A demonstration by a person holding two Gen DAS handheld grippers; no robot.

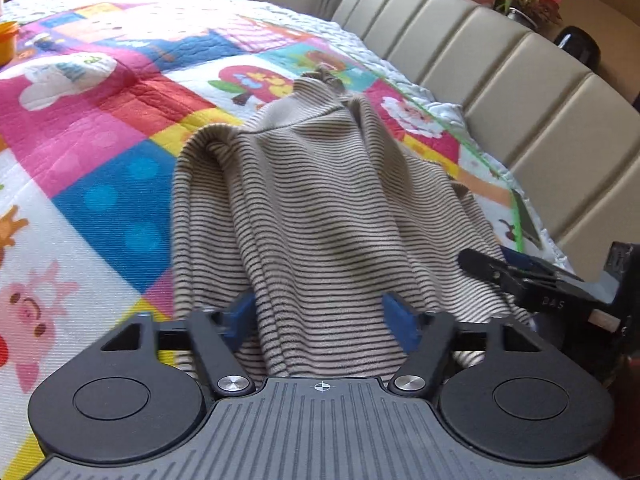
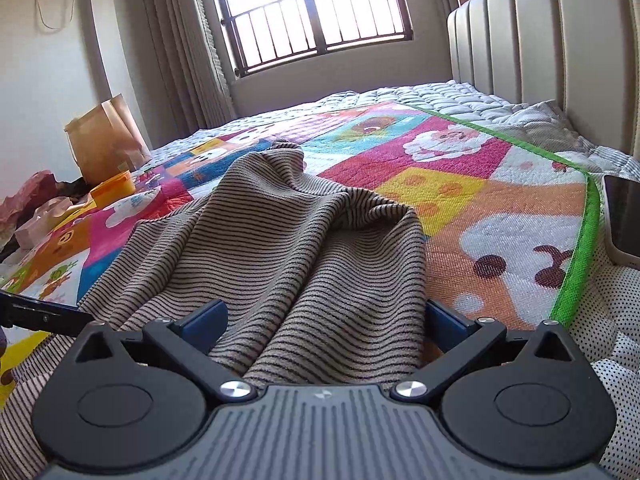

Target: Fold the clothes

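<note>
Striped fabric fills the space right in front of both your grippers. Your left gripper [image 1: 318,320] has a gathered bunch of the striped garment [image 1: 320,200] running between its blue pads [image 1: 240,318]; the pads look to be bearing on the bunch from both sides, so read it as clamped, though a tight pinch is hard to confirm. Your right gripper [image 2: 324,324] has its jaws set wide, with the cloth ridged between them; the right pad [image 2: 446,322] sits just beside the fabric's edge, and whether the pads press on the cloth you cannot tell from here.

You seem to be taking the near hem at two points so the garment can be drawn taut or lifted for a fold. It lies rumpled on the patchwork quilt [image 1: 100,152], its far end peaked up toward the window [image 2: 316,8].

For room: the padded headboard [image 1: 500,92] runs close along the right, and a phone [image 2: 624,216] rests by the quilt's green border [image 2: 576,264] on that side. An orange tub [image 2: 114,192] sits at the far left edge. Open quilt lies ahead and to the left.
</note>
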